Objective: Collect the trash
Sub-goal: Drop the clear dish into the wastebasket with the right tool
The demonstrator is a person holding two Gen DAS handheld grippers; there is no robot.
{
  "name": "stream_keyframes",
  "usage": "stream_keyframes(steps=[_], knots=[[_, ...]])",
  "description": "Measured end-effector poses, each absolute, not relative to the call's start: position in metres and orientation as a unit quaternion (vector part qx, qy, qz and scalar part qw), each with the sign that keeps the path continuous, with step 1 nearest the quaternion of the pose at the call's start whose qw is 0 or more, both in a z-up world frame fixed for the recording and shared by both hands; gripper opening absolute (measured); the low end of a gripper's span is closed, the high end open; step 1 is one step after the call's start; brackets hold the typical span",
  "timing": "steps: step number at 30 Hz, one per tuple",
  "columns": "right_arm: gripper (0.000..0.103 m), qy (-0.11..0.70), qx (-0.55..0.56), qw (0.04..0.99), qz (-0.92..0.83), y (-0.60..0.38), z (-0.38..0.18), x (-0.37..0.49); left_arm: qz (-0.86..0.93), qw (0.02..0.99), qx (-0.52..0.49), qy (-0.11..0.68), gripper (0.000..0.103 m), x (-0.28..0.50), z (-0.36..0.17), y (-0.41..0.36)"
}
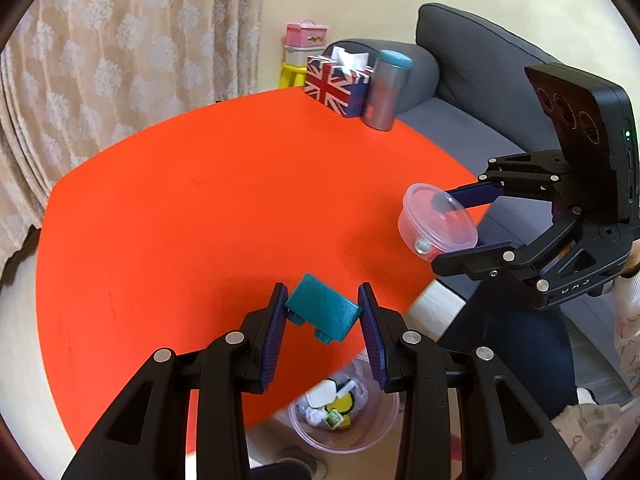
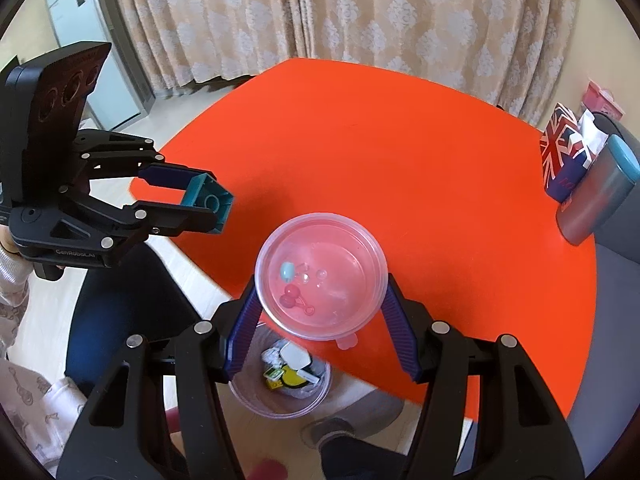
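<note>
The left gripper (image 1: 322,312) pinches one teal toy brick (image 1: 322,312), its two blue pads pressed on the brick's opposite ends; the brick hangs tilted between the fingertips, studs facing down, above the near edge of the orange table (image 1: 180,208). From the right wrist view the same brick (image 2: 210,204) shows its hollow underside, clamped at the tips of the left gripper (image 2: 200,204).

The right gripper (image 2: 320,304) clasps one clear round plastic container (image 2: 320,276) by its sides, a pad against each flank, the open top facing the camera. Inside it lie a few small pieces: one pale blue bead, two pink ones joined, and some clear ones too small to count. In the left wrist view the container (image 1: 438,222) sits tilted between the right gripper's (image 1: 464,224) fingers, over the table's right edge.

On the floor just off the table's near edge stands one transparent bin (image 2: 280,392), directly below both grippers, holding crumpled white paper, a white piece and yellow and green wrappers.

At the table's far corner stand one Union Jack tissue box (image 1: 336,86) and, touching it, one grey canister with a blue lid (image 1: 386,88)
</note>
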State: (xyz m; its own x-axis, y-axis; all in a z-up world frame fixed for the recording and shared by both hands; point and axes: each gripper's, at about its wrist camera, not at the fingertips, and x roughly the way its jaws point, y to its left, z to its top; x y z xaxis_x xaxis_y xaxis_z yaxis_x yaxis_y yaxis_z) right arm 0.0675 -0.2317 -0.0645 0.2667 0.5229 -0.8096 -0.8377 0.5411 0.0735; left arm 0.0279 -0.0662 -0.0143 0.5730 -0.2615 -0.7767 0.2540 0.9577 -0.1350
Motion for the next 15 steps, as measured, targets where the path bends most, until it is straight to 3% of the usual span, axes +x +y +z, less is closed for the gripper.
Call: stream_keyframes(steps=[15], knots=[[0.059, 0.448, -0.194, 0.732, 0.476, -0.244, -0.110, -0.003, -0.139, 0.880, -0.029, 0.453, 0.036, -0.038, -0.045, -0.078]])
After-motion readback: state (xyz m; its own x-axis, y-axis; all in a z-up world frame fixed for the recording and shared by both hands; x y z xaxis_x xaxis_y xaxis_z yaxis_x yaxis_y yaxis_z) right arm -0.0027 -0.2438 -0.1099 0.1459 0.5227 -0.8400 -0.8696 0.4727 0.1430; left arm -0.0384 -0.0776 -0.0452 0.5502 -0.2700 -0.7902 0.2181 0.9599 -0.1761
